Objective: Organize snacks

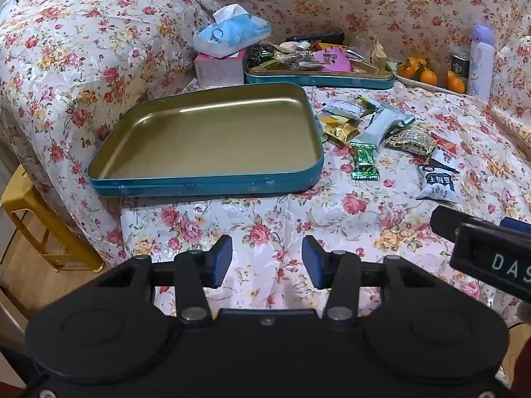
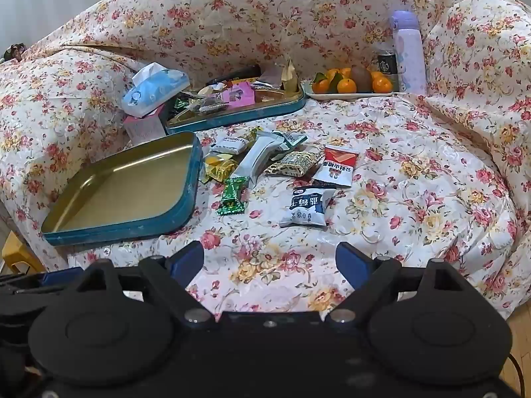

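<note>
An empty blue tin with a gold inside [image 1: 212, 139] [image 2: 122, 192] lies on the flowered sofa cover. Right of it are several loose snack packets: a green candy [image 1: 364, 165] [image 2: 232, 195], a long white bar [image 1: 381, 126] [image 2: 255, 159], a dark blue-and-white pouch [image 1: 436, 184] [image 2: 307, 207] and a red-and-white packet [image 2: 338, 165]. My left gripper [image 1: 267, 265] hovers open over bare cloth in front of the tin. My right gripper [image 2: 270, 263] is wide open, nothing between its fingers, short of the pouch. Its black body [image 1: 488, 252] shows at the right edge of the left wrist view.
A second blue tin [image 1: 318, 78] [image 2: 239, 112] holding mixed snacks sits further back. Beside it are a tissue pack [image 1: 229, 31] on a pink box, a plate of oranges [image 2: 351, 83], a can and a lilac bottle [image 2: 410, 53]. A yellow stool [image 1: 43, 222] stands left of the sofa.
</note>
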`<state>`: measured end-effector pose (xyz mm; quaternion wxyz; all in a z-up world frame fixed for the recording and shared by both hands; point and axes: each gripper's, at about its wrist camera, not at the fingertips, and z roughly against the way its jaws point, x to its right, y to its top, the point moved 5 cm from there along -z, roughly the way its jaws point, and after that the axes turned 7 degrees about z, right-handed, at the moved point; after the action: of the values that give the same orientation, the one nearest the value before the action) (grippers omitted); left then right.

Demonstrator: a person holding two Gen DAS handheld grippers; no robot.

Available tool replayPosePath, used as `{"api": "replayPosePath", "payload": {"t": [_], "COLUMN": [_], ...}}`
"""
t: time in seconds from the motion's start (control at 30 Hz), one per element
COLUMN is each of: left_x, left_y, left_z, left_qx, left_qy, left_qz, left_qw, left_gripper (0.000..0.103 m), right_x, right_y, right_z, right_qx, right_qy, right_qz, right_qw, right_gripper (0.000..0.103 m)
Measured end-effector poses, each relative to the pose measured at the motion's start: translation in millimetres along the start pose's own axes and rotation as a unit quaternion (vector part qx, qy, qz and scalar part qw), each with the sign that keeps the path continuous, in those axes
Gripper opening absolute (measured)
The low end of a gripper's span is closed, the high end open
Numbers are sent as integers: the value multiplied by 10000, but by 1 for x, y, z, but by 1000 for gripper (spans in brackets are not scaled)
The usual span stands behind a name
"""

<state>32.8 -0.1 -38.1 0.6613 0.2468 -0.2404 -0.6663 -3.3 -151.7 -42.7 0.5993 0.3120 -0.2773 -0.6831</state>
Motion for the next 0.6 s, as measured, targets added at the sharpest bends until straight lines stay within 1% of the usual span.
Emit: {"api": "replayPosePath", "payload": {"t": [0.07, 0.6], "left_x": [0, 1], "left_y": [0, -1], "left_z": [1, 0], "left_qx": [35, -4], "left_qy": [-51, -98], "left_qz": [51, 42], "left_qw": [10000, 9999], "left_gripper": [54, 54], "right_x": [0, -3], "right_y": [0, -2], "right_z": [0, 3], "right_qx": [-1, 7], "right_qy": [0, 30], "right_qz": [5, -58], "right_qw": [10000, 10000], "right_gripper": [91, 91]}}
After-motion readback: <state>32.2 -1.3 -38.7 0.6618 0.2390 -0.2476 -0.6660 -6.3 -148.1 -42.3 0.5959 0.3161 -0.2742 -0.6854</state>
